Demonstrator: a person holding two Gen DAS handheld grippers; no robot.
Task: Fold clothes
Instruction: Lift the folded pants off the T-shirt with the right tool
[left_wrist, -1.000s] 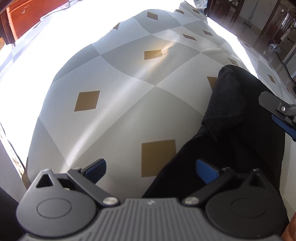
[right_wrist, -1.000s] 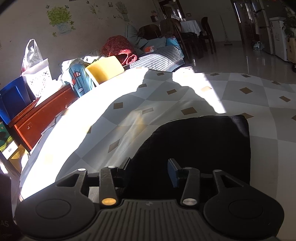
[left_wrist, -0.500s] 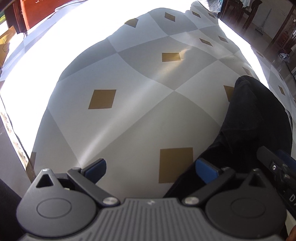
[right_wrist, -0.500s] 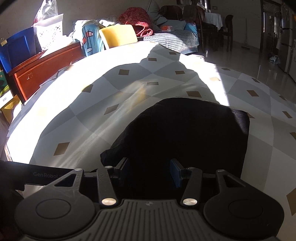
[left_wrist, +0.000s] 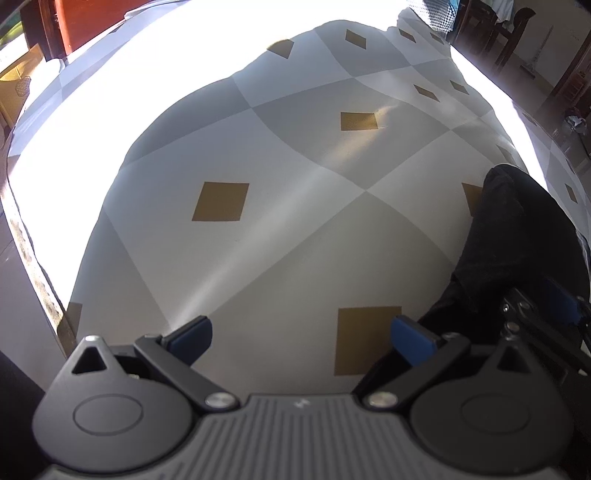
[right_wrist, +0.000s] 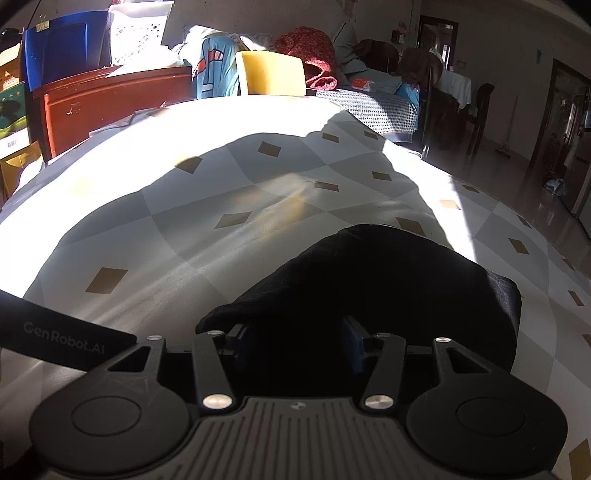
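A black garment (right_wrist: 388, 277) lies bunched on the table's checked grey cloth (right_wrist: 184, 221) with gold diamonds. My right gripper (right_wrist: 299, 343) has its jaws part-way closed around the garment's near edge, and dark fabric fills the gap between the blue pads. In the left wrist view the garment (left_wrist: 517, 240) sits at the right, with the right gripper (left_wrist: 535, 314) at its near end. My left gripper (left_wrist: 301, 332) is open over bare cloth (left_wrist: 258, 258) just left of the garment, with nothing between its fingers. Its body (right_wrist: 62, 336) shows at the lower left of the right wrist view.
The table's left edge (left_wrist: 29, 240) drops to the floor. Beyond the far edge stand a red wooden cabinet (right_wrist: 110, 99), a yellow chair back (right_wrist: 271, 77), a blue bin (right_wrist: 62, 48) and piles of clothes on a sofa (right_wrist: 314, 55). Bright sunlight washes out the far cloth.
The right gripper has rolled and sunk lower toward the table, still at the garment's near end. In the left view the garment has shifted right, and that gripper has stayed open.
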